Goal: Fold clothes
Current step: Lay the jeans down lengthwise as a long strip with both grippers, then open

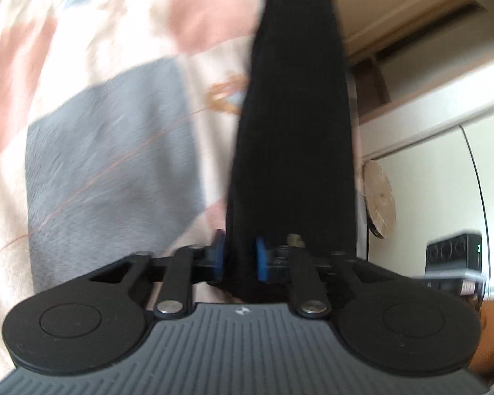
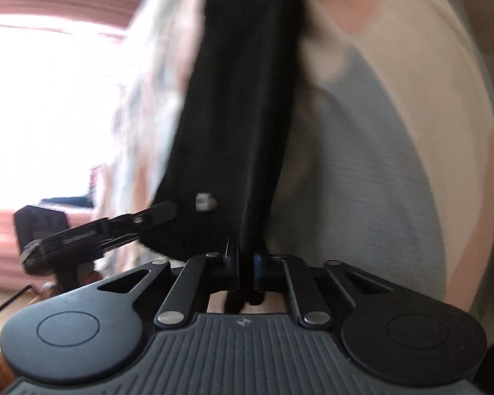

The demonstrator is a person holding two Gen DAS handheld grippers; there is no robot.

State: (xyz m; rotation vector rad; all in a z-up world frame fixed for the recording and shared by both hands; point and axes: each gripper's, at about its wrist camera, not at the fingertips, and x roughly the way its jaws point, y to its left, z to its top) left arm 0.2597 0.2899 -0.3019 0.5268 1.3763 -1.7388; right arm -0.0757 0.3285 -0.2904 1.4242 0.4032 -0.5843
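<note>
A black garment point(image 1: 293, 125) hangs stretched forward from my left gripper point(image 1: 240, 258), whose blue pads point(image 1: 260, 258) are shut on its edge. In the right wrist view the same black garment point(image 2: 243, 105) runs up from my right gripper point(image 2: 246, 271), which is shut tight on a thin fold of it. Both views are blurred by motion. The left gripper point(image 2: 108, 227) shows at the left of the right wrist view, black cloth around its tip. A small metal fitting point(image 2: 205, 201) sits on the cloth there.
Under the garment lies a bedspread point(image 1: 108, 151) with grey, pink and cream patches. A white wall and cabinet point(image 1: 428, 177) stand to the right in the left wrist view. A bright window with pink curtains point(image 2: 49, 98) fills the left of the right wrist view.
</note>
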